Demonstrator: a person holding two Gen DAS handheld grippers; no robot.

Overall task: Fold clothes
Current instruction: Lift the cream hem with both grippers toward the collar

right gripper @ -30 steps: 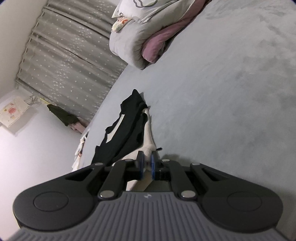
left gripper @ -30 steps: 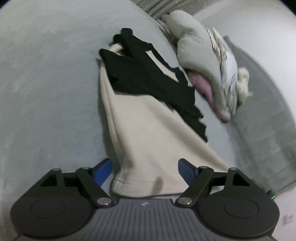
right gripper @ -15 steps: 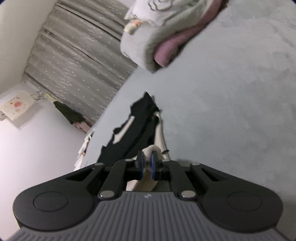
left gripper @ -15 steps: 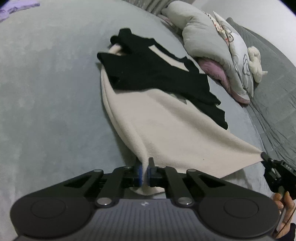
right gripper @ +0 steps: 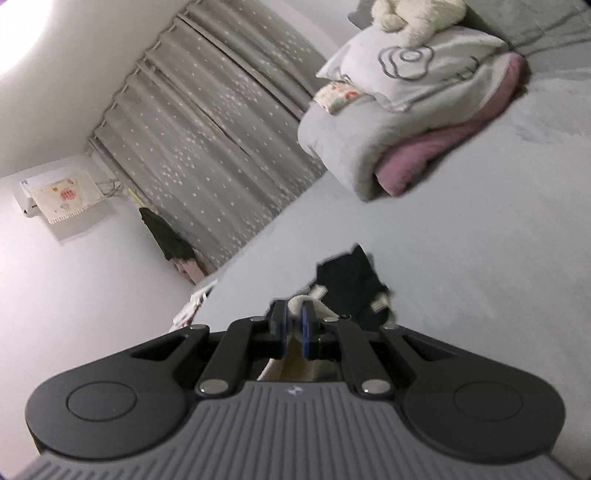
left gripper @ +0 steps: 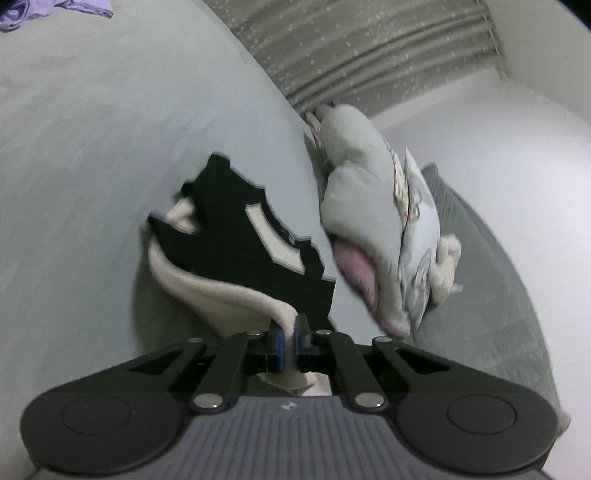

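A cream and black garment (left gripper: 236,258) lies on the grey bed (left gripper: 81,155), its black upper part furthest from me. My left gripper (left gripper: 289,341) is shut on the cream hem, which rises from the bed in a curved fold up to the jaws. In the right wrist view my right gripper (right gripper: 293,330) is shut on another cream corner of the same garment (right gripper: 351,284), and the black part shows just beyond it. Most of the cream cloth is hidden under both grippers.
A pile of rolled grey and pink bedding (left gripper: 369,229) with a pillow (right gripper: 417,70) and a cream plush toy (left gripper: 448,266) lies along the bed's right side. Star-patterned grey curtains (right gripper: 221,122) hang behind. A purple cloth (left gripper: 55,9) lies far left.
The left gripper went from open around the hem to shut on it. Both grippers have lifted and carried the cream hem towards the black end, so the garment looks shorter.
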